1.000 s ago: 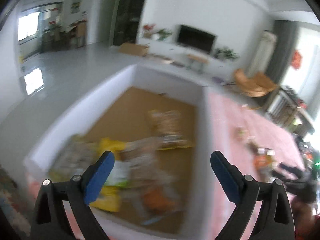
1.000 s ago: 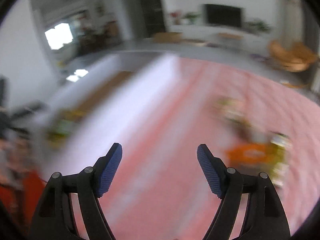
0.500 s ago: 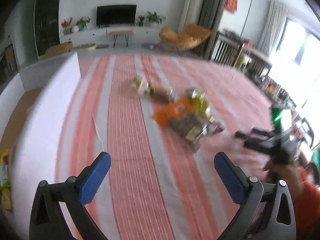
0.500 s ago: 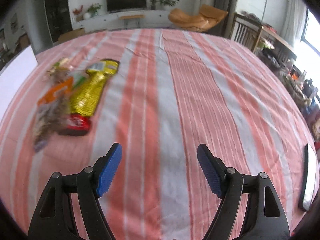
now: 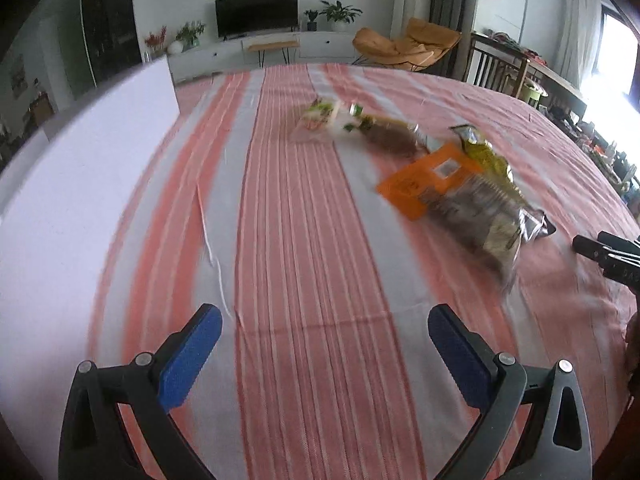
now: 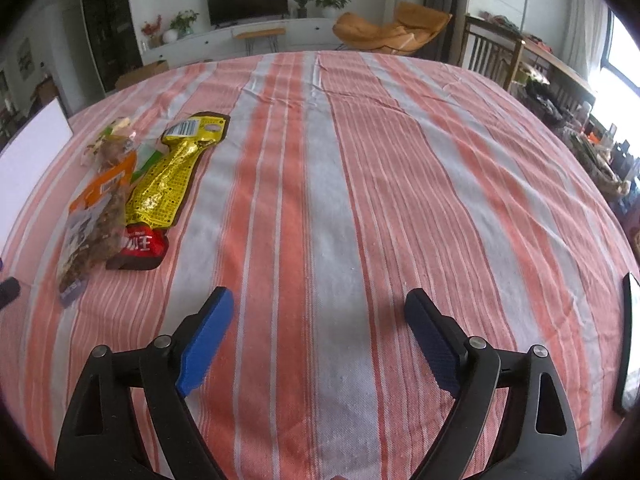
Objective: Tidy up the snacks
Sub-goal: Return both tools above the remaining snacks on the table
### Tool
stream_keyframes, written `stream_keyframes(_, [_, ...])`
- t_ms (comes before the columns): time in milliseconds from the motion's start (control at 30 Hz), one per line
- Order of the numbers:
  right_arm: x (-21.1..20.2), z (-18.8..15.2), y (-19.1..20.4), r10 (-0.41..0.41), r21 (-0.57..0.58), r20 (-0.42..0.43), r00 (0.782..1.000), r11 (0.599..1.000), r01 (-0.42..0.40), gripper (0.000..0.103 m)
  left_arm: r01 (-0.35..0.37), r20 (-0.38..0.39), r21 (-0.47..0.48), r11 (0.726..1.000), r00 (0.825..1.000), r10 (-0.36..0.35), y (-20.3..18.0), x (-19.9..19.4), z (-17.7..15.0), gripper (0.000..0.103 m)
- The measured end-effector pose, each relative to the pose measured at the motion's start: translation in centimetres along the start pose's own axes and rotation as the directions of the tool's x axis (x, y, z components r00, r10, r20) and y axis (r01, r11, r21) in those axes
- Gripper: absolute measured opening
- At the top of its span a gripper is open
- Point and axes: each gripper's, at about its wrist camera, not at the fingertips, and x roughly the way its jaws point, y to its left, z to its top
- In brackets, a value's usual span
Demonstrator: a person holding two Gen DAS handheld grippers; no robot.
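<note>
Several snack packets lie in a loose pile on the striped cloth. A yellow packet [image 6: 168,176] with a red end rests beside an orange-topped bag of nuts [image 6: 96,220], and smaller packets [image 6: 112,140] lie behind them. The left wrist view shows the same orange-topped bag [image 5: 436,184] and a green-and-clear packet [image 5: 320,116], both blurred. My left gripper [image 5: 324,320] is open above bare cloth, left of the pile. My right gripper [image 6: 320,300] hangs over bare cloth to the right of the pile, its jaws opening with nothing between them.
A white box wall [image 5: 80,184] rises along the table's left side. The red-and-grey striped tablecloth [image 6: 360,160] covers the table. A dark flat device [image 6: 628,340] lies at the right edge. Chairs and living-room furniture stand beyond the table.
Both views swung from the white box with snacks inside over to the striped cloth and the snack pile. The left gripper came lower and closer. The right jaws spread wider.
</note>
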Motion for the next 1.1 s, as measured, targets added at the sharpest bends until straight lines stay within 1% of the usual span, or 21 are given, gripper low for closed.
stream_keyframes(233, [-0.01,-0.01,-0.01,0.000,-0.001,0.000,1.000,1.000,0.000,0.090,0.013,-0.003,-0.052,0.999,1.000,-0.013,1.00,0.61,-0.04,0.103])
stream_keyframes(500, [-0.03,-0.01,-0.04,0.001,-0.001,0.000,1.000,1.000,-0.001,0.090,-0.035,-0.027,-0.004,0.999,0.999,0.035,0.33,0.94,-0.02,0.103])
stream_keyframes(1100, [-0.03,-0.02,-0.02,0.003,-0.002,0.000,1.000,1.000,-0.003,0.091,-0.039,-0.029,0.000,0.999,0.999,0.039,0.37,0.90,0.02,0.103])
